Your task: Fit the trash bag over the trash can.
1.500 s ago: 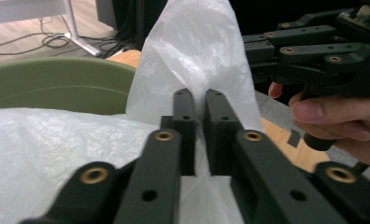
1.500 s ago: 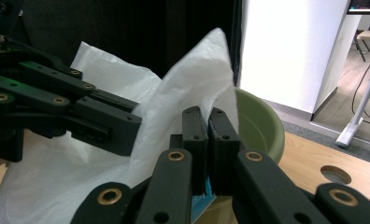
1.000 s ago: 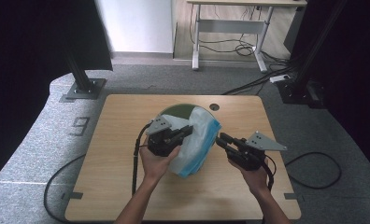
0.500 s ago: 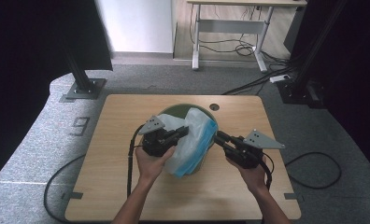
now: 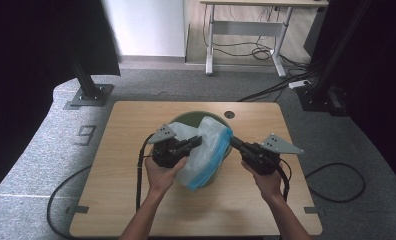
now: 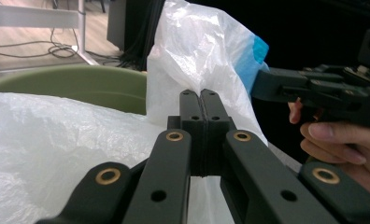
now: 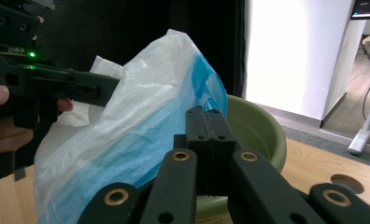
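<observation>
A green basin (image 5: 186, 120) sits just behind the middle of the table (image 5: 136, 130), nearer its far edge than its near one. A thin plastic bag (image 5: 206, 150), white with a blue band, drapes over the basin's rim and spills down toward the near edge of the table.

The left hand-held gripper (image 5: 198, 141) comes in from the left side of the bag, its jaws pressed together with a fold of the white plastic pinched between them; the left gripper view shows the film rising straight out of the closed jaws.

The right hand-held gripper (image 5: 232, 140) reaches the bag from the right side, at the blue band. Its jaws have just been closing and now stand together on the bag's edge, with the blue plastic caught between them, as the right gripper view shows.

Between the two, the bag is held up over the basin.
</observation>
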{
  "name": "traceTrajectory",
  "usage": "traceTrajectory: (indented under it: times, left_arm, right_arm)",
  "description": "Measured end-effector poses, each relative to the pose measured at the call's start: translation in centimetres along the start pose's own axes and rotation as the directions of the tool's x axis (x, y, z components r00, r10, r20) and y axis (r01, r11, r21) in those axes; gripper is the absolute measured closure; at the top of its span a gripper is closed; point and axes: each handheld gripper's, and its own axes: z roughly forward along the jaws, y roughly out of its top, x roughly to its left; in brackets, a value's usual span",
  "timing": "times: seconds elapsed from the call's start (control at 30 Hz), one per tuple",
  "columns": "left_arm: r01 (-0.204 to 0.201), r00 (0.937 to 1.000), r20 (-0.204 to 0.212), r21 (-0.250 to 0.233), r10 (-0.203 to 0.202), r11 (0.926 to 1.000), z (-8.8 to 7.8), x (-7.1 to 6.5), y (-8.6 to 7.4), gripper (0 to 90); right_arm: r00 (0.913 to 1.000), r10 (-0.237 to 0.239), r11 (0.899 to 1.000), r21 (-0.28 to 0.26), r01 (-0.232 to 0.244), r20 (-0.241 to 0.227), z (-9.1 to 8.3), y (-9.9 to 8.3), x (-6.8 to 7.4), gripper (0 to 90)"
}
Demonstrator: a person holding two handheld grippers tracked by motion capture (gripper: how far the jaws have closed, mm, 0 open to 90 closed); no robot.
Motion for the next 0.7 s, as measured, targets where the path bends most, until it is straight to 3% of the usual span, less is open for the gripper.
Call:
traceTrajectory:
  times: [0.27, 0.53, 0.7]
  left_arm:
    - [-0.028, 0.9987, -0.043, -0.028, 0.027, 0.9992, -0.2, 0.1, 0.4, 89.8]
    - [-0.011, 0.9988, -0.048, -0.070, 0.007, 0.9975, -0.6, 0.6, 0.8, 89.8]
    - [0.001, 0.9983, -0.058, -0.099, -0.007, 0.9951, -1.5, 1.0, 1.0, 89.9]
  right_arm:
    - [0.9979, -0.047, 0.999, 0.019, 0.046, 0.045, -0.4, 0.0, -0.2, 89.1]
    - [0.9937, -0.087, 0.996, 0.039, 0.084, 0.071, -0.4, -0.1, -0.6, 89.1]
    - [0.9920, -0.073, 0.997, 0.048, 0.068, 0.103, -0.8, -0.4, -1.5, 89.1]
